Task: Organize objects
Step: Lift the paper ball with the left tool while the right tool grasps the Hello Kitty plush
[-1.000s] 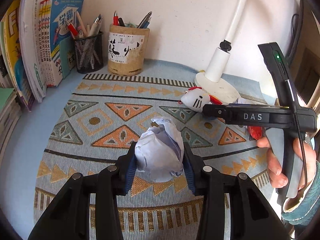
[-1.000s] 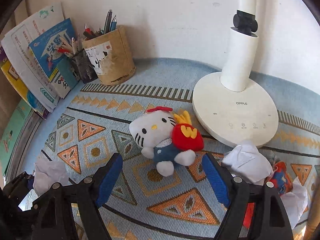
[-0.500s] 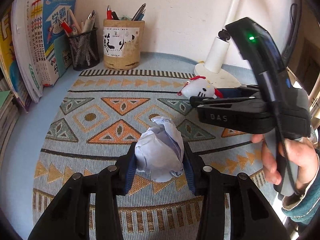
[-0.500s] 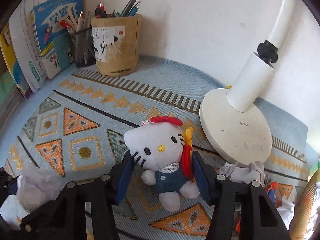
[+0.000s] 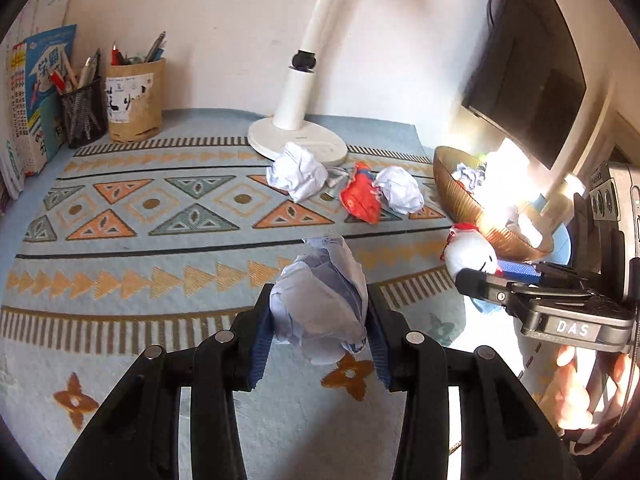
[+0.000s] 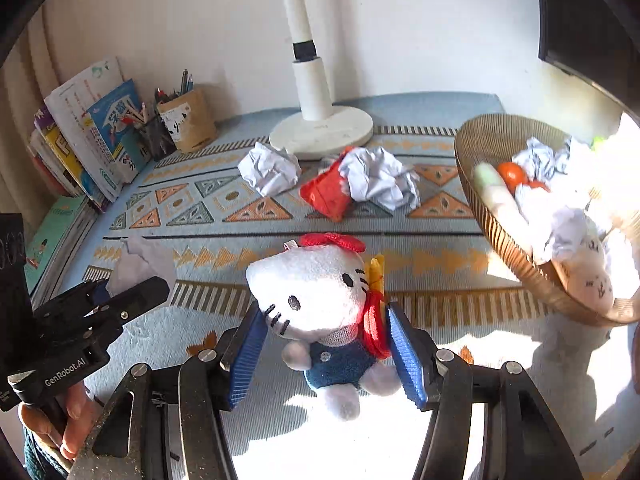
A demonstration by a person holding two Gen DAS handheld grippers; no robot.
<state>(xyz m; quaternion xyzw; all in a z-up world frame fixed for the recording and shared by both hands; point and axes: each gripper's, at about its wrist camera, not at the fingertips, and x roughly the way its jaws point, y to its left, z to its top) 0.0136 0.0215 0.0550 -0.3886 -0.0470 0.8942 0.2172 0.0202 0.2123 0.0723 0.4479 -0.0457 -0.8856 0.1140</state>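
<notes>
Our left gripper [image 5: 320, 320] pinches a paper ball [image 5: 320, 304], our right gripper [image 6: 324, 344] clamps the plush [image 6: 320, 300] (jaws easing apart), which may drop short of the basket [image 6: 500, 236].

Sunlit white wall [image 6: 420, 32] behind a patterned blue tablecloth [image 5: 132, 256], dark monitor [image 5: 532, 80] right.

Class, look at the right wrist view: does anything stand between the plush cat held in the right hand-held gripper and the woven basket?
Nothing visible does. The plush cat sits between the right hand-held gripper's pads, and only bare patterned cloth separates it from the woven basket. The crumpled papers lie farther back, near the lamp base.
</notes>
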